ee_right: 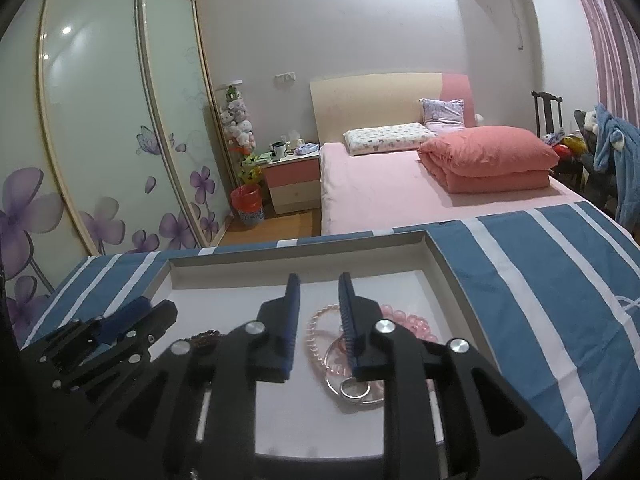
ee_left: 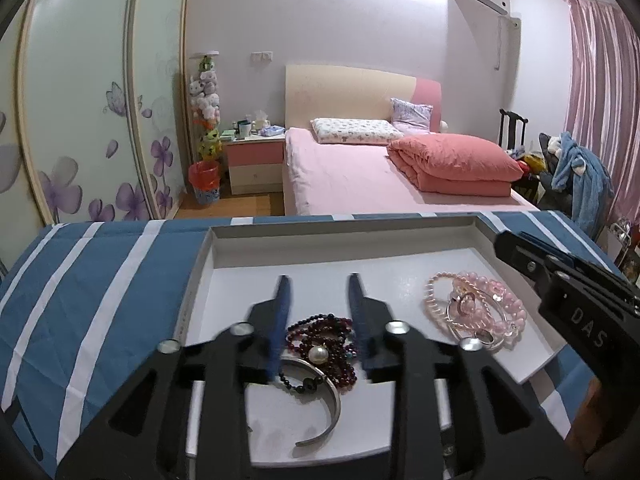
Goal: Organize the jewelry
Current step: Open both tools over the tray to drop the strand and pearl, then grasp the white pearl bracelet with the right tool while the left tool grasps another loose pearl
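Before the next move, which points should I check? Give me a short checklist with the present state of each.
1. Left gripper open over the dark red bead bracelet: ok.
2. Right gripper open above the pink bead bracelets: ok.
3. Both grippers hold nothing: ok.
4. Dark pile untangled: not ok, beads overlap the silver bangle.
5. Pink pile untangled: not ok, the small ring lies among them.
6. White tray flat on the striped cloth: cannot tell.
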`<state>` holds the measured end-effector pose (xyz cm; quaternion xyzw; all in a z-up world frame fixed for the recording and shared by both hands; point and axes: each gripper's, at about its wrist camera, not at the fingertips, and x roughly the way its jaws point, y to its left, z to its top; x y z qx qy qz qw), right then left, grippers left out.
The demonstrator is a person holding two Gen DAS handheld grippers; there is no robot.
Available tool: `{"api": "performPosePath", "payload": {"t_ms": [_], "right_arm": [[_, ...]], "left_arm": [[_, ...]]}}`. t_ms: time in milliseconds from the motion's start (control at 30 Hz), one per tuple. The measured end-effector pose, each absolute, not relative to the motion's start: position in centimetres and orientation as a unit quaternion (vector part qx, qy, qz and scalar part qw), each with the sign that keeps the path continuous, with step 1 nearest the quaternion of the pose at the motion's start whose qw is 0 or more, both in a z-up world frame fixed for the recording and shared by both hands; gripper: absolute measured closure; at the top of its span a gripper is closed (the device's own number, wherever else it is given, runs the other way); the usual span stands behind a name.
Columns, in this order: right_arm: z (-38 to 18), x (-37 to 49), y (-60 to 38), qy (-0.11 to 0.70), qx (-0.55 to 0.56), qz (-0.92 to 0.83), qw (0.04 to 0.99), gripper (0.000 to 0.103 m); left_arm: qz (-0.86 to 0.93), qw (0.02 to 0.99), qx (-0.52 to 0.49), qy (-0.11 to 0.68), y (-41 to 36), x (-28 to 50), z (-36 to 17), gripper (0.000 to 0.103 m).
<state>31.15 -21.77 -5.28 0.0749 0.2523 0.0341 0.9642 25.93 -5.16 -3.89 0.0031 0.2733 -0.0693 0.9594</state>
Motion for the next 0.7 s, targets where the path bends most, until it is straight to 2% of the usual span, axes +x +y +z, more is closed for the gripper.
{"api": "performPosePath", "payload": {"t_ms": [467,700], "right_arm": [[-4.5,27.4,-22.6,0.26,0.072,0.036,0.962,0.082],[-6.9,24.9,-21.4,0.336,0.056,0.081,0.937,0.082]], "left_arm": [[-0.076,0.961,-0.023,0.266,-2.5,23.3,-2.1,0.068],[-0.08,0.958,-0.013,0.274,-0.8,19.9,-2.3,0.068]]}}
